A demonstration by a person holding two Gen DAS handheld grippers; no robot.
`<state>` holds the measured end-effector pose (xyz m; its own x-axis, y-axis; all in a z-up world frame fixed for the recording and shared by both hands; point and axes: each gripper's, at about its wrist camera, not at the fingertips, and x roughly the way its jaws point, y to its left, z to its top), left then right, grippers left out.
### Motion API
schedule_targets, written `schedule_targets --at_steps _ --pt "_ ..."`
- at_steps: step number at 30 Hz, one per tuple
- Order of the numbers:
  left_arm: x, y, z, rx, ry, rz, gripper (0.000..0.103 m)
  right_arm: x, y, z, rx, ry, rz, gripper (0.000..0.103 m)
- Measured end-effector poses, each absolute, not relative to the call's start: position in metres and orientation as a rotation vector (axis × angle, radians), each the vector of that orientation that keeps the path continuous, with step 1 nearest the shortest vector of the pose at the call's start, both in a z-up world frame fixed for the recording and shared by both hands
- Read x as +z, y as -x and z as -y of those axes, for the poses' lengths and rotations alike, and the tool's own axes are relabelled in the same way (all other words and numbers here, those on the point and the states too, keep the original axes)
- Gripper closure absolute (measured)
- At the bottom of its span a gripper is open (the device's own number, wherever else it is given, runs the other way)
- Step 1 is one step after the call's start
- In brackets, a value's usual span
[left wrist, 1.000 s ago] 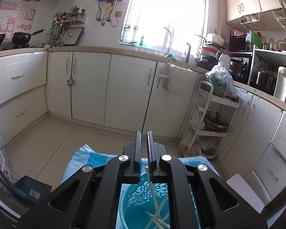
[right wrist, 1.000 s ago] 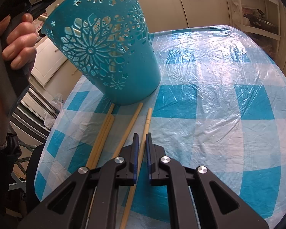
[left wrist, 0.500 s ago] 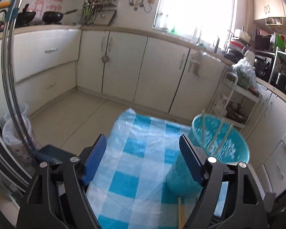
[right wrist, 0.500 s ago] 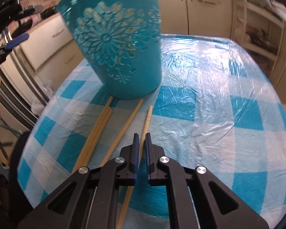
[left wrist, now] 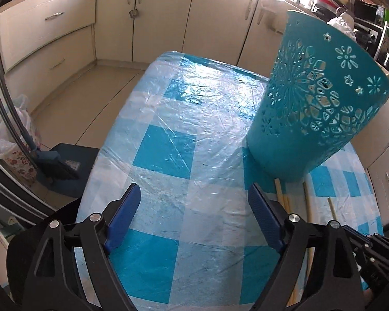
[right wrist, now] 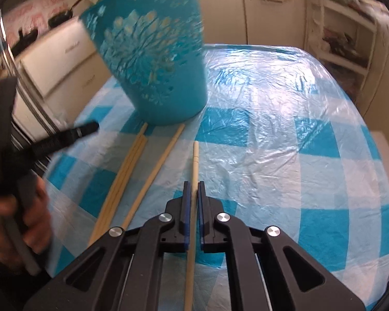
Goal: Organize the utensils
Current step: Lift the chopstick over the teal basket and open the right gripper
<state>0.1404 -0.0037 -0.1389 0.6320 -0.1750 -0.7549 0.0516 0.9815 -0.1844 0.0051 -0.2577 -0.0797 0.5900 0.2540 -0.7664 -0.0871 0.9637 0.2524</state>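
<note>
A teal perforated basket (left wrist: 316,98) stands on the blue-checked table (left wrist: 168,150); it also shows in the right wrist view (right wrist: 158,62). Several wooden chopsticks (right wrist: 132,173) lie on the cloth in front of it, their ends showing in the left wrist view (left wrist: 281,194). My right gripper (right wrist: 193,194) is shut on one chopstick (right wrist: 195,160), low over the table. My left gripper (left wrist: 194,207) is open and empty, to the left of the basket; its body appears at the left of the right wrist view (right wrist: 46,142).
The table is covered with crinkled clear plastic (right wrist: 272,98). White kitchen cabinets (left wrist: 142,18) stand behind it. A dustpan and a bin with a bag (left wrist: 15,142) stand on the floor to the left. A white shelf rack (right wrist: 345,33) is at far right.
My left gripper opened, left the basket top and came down to the left of it. My right gripper stays shut on the chopstick, which now lines up between its fingers.
</note>
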Motion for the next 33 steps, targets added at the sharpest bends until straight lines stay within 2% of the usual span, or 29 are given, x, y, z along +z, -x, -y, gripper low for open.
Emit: schedule_targets --at_steps 1,13,27,30,33 --pt "-0.139 -0.140 0.005 -0.129 0.140 -0.871 0.019 -0.075 -0.003 0.262 0.209 -0.223 -0.902 0.097" --pt "-0.141 -0.145 0.016 -0.136 0.093 -0.911 0.018 0.014 0.012 0.273 0.306 -0.317 -0.618 0.097" --pt "-0.142 -0.147 0.016 -0.140 0.090 -0.913 0.018 0.134 -0.039 0.264 0.375 -0.311 -0.309 0.097" --pt "-0.142 -0.147 0.015 -0.140 0.096 -0.909 0.018 0.144 -0.055 0.253 0.329 -0.284 -0.226 0.097" --pt "-0.142 -0.146 0.014 -0.140 0.105 -0.907 0.018 0.130 -0.079 0.245 0.268 -0.278 -0.204 0.097"
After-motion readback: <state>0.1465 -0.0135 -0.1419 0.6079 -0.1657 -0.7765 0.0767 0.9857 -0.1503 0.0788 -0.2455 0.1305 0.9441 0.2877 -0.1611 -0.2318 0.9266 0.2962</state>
